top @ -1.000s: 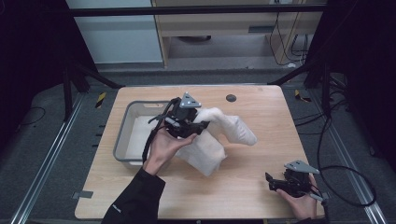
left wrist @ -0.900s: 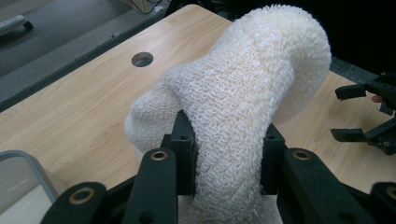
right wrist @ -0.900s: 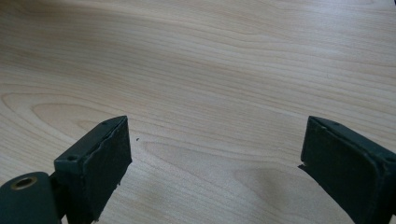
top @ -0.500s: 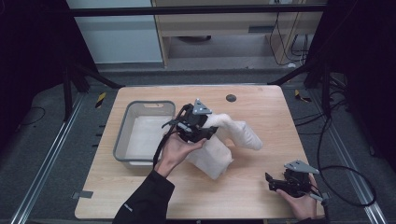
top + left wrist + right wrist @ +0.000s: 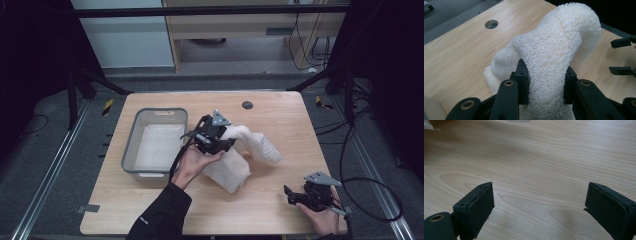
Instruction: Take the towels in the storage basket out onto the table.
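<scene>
A white terry towel (image 5: 255,144) lies bunched across the middle of the wooden table (image 5: 285,112), one end draped toward the right. My left gripper (image 5: 226,144) is shut on a thick fold of it, held low over the table just right of the grey bin. In the left gripper view the towel (image 5: 559,37) bulges up between the two black pads (image 5: 522,75) and arches away. My right gripper (image 5: 290,195) rests at the table's front right, open. In the right gripper view its jaws (image 5: 539,202) stand wide over bare wood.
A grey plastic bin (image 5: 129,150) with a pale lining stands at the table's left. A round cable hole (image 5: 247,105) sits near the far edge. Dark floor, rails and cables surround the table. The right gripper's fingertips (image 5: 621,42) show at the left gripper view's right edge.
My left gripper has carried the towel rightward and down, from over the bin's right rim to the table's middle. The right gripper has not moved.
</scene>
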